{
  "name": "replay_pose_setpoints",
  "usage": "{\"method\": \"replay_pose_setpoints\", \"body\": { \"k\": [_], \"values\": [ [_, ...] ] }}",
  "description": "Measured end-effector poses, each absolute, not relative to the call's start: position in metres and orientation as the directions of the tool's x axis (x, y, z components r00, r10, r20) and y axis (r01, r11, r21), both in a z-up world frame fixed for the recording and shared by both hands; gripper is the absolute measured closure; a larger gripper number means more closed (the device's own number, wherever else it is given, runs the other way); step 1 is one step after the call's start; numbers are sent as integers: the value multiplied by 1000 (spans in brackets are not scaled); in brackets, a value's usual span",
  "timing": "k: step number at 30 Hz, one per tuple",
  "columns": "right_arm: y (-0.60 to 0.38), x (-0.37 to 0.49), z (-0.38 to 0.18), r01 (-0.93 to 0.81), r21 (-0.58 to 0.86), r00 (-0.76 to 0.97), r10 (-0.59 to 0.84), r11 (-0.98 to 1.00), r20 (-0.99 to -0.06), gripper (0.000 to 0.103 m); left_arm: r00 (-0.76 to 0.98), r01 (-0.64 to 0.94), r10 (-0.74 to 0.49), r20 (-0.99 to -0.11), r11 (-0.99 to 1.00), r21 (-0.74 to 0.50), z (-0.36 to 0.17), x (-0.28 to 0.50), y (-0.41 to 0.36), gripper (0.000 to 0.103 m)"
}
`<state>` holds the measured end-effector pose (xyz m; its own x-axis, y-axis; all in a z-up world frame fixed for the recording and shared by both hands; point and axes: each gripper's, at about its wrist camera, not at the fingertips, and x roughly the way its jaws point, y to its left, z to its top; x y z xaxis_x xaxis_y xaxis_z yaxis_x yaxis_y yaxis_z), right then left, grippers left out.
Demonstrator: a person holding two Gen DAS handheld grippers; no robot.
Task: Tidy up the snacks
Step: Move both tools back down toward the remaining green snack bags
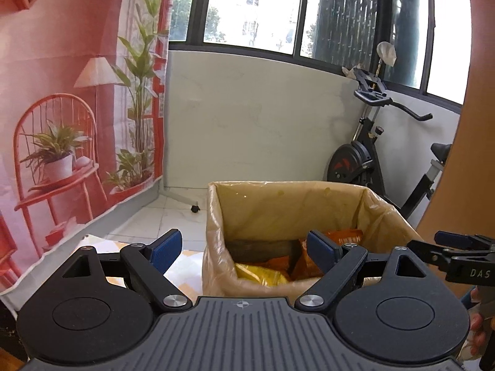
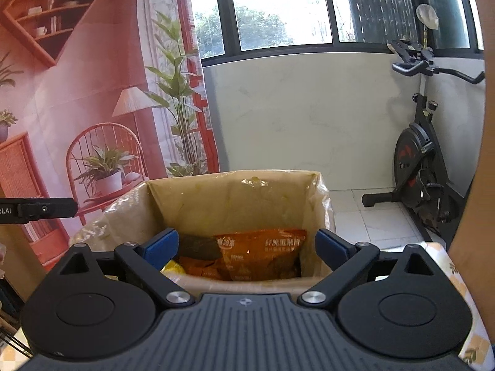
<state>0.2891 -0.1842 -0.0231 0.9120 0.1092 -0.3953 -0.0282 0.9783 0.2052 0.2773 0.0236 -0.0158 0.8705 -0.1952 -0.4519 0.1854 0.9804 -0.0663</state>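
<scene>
Behind a sunlit window and an exercise bike (image 2: 423,160), the lined cardboard box (image 2: 235,198) already holds the orange snack bag (image 2: 263,253), so both the left gripper (image 1: 244,250) and right gripper (image 2: 246,247) hover wide and empty above it, likely needing the next snack.

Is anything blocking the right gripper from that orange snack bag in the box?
Nothing visible does. The right gripper is open and empty, and the orange bag lies uncovered in the open-topped box straight ahead.
</scene>
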Motion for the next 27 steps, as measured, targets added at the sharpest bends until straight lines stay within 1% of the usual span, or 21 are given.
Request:
{"method": "replay_pose_setpoints", "body": {
  "k": [6, 12, 18, 21, 23, 27],
  "values": [
    [-180, 251, -22, -25, 210, 914, 108, 977, -392, 6, 867, 211, -223, -446, 974, -77, -16, 248, 28, 14],
    [-175, 215, -33, -31, 195, 908, 109, 980, -405, 6, 856, 235, -251, -452, 968, -93, -37, 215, 24, 14],
    [-171, 191, -64, -21, 224, 882, 123, 974, -454, 8, 796, 288, -308, -521, 950, -120, -83, 184, 9, 14],
    [-169, 180, -86, -29, 231, 849, 146, 973, -508, 10, 743, 320, -353, -569, 933, -161, -109, 174, 0, 14],
    [-165, 173, -100, -42, 213, 825, 154, 976, -543, 12, 716, 331, -362, -597, 929, -166, -123, 170, -6, 15],
    [-161, 161, -123, -58, 224, 793, 181, 973, -582, 13, 665, 338, -383, -641, 920, -199, -144, 167, -11, 17]
  ]
}}
